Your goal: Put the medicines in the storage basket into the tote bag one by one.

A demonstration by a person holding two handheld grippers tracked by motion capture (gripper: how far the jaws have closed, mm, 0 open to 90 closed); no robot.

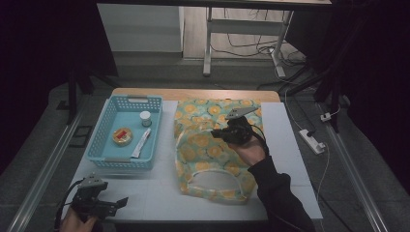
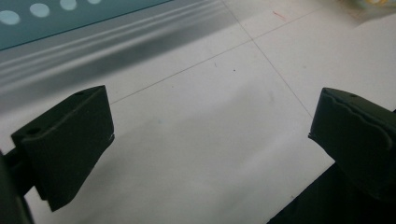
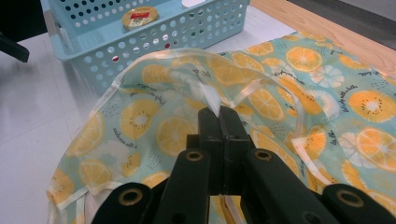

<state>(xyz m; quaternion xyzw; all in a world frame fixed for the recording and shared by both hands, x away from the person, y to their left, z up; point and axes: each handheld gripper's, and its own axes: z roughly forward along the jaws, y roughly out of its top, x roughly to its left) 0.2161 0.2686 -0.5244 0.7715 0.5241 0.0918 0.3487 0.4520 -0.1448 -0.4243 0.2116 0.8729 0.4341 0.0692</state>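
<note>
Orange-print bib (image 1: 215, 145) lies on the white table (image 1: 159, 193), just right of the blue basket (image 1: 104, 130). Its pale strap (image 3: 212, 100) is pinched and lifted by the right gripper (image 3: 219, 112), jaws clenched, prob. to raise or fold it. Left gripper (image 1: 121, 202) is kept released, idle at the near-left edge. Count: 1 bib, 1 basket w/ 3 items: round tin (image 1: 122, 136), small jar (image 1: 145, 117), tube (image 1: 141, 143).

From my feed, the white-topped work table (image 1: 159, 193) with its wooden far edge anchors everything. Beyond it I see a second table on pale metal legs (image 1: 209, 43), loose dark cables (image 1: 251, 48) tangled on the wooden floor beneath. Right of the work table lies a white power strip (image 1: 312, 140) on grey flooring — a silver metal rail (image 1: 355, 179) runs alongside. Both far corners sit in deep shadow — lighting is dim.
</note>
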